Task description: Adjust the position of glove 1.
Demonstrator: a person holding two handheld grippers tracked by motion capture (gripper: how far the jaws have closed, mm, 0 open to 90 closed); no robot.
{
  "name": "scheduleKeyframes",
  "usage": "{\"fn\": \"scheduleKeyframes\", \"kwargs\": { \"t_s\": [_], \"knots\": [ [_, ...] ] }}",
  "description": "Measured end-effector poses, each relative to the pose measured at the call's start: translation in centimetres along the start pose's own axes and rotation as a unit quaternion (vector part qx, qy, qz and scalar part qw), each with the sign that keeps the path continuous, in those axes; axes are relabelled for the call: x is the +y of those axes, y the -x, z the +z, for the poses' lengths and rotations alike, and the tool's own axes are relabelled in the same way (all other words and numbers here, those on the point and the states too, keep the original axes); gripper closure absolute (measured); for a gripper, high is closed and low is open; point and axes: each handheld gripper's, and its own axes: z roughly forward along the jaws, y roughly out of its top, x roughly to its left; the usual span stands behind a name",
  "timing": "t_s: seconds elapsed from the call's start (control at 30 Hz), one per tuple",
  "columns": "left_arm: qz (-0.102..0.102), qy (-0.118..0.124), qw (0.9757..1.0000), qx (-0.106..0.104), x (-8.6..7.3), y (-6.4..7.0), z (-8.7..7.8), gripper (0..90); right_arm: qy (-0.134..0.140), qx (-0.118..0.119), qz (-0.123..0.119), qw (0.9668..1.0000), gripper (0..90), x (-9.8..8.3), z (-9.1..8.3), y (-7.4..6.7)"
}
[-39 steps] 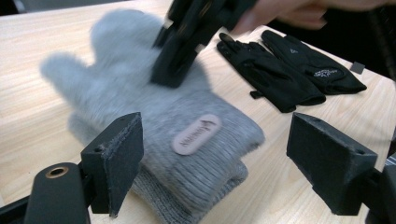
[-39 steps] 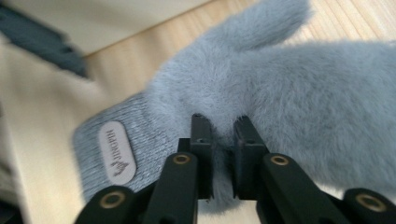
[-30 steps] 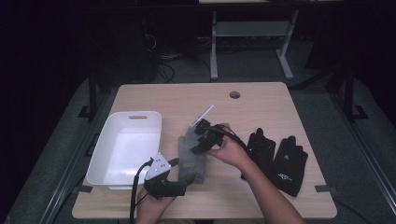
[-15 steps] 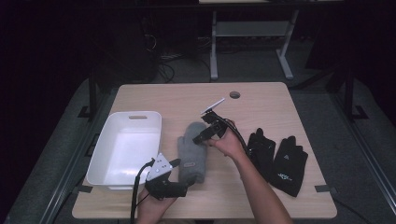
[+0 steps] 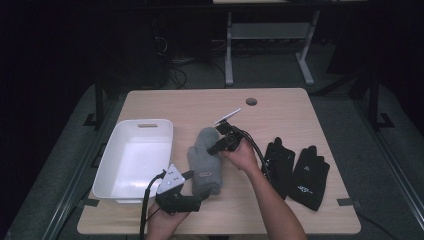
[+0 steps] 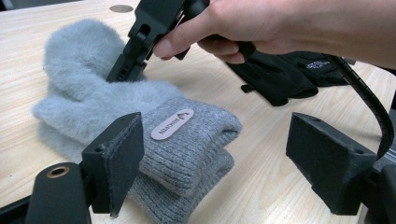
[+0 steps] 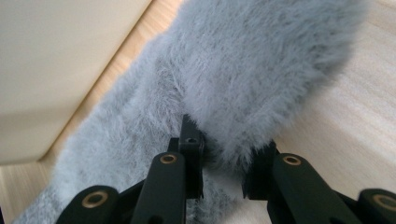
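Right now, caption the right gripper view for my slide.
Right gripper pinching a fold of the fluffy grey mitten, white bin beside it.

Grey fuzzy mittens (image 5: 204, 157), ribbed knit cuffs, pale oval label (image 6: 172, 124). Black gloves (image 5: 296, 170), small white print. White tub (image 5: 134, 156). Light wood-grain counter (image 5: 280, 115). Hand-held grippers: black jaws, brass-coloured rivets (image 7: 167, 159).

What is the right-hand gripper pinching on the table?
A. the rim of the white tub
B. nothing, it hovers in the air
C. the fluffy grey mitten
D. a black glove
C: the right gripper has just closed its jaws on a fold of the fluffy grey mitten, with the fur squeezed between its pads.
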Motion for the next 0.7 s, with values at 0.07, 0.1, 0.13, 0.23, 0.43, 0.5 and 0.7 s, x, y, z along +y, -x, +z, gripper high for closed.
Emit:
{"fn": "scheduleKeyframes", "kwargs": {
  "t_s": [0.07, 0.1, 0.13, 0.23, 0.43, 0.5, 0.7],
  "knots": [
    [0.0, -0.001, 1.0, -0.001, 0.0, 0.0, 0.0, 18.8, -0.002, -0.003, -0.005, 1.0, 74.0, -0.1, -0.1, 0.0],
    [-0.001, -0.001, 1.0, -0.001, 0.0, 0.0, 0.1, 18.8, -0.004, -0.009, -0.012, 0.9999, 75.1, -0.1, -0.4, -0.1],
    [-0.001, -0.001, 1.0, -0.001, 0.0, 0.0, 0.1, 18.8, -0.005, -0.011, -0.016, 0.9998, 75.5, -0.2, -0.6, 0.0],
    [0.001, -0.001, 1.0, -0.002, 0.0, 0.1, 0.1, 18.8, -0.007, -0.021, -0.026, 0.9994, 76.0, -0.5, -1.5, -0.1],
    [0.002, -0.002, 1.0, -0.004, 0.0, 0.2, 0.3, 18.9, -0.004, -0.031, -0.025, 0.9992, 76.1, -1.6, -3.4, 0.6],
    [0.002, -0.005, 1.0, -0.006, 0.0, 0.2, 0.4, 18.9, 0.0, -0.036, -0.021, 0.9991, 76.1, -2.6, -4.4, 1.2],
    [0.005, -0.01, 0.9999, -0.009, -0.1, 0.4, 0.7, 19.6, 0.0, -0.052, -0.01, 0.9986, 76.1, -4.3, -5.9, 2.1]
  ]
}}
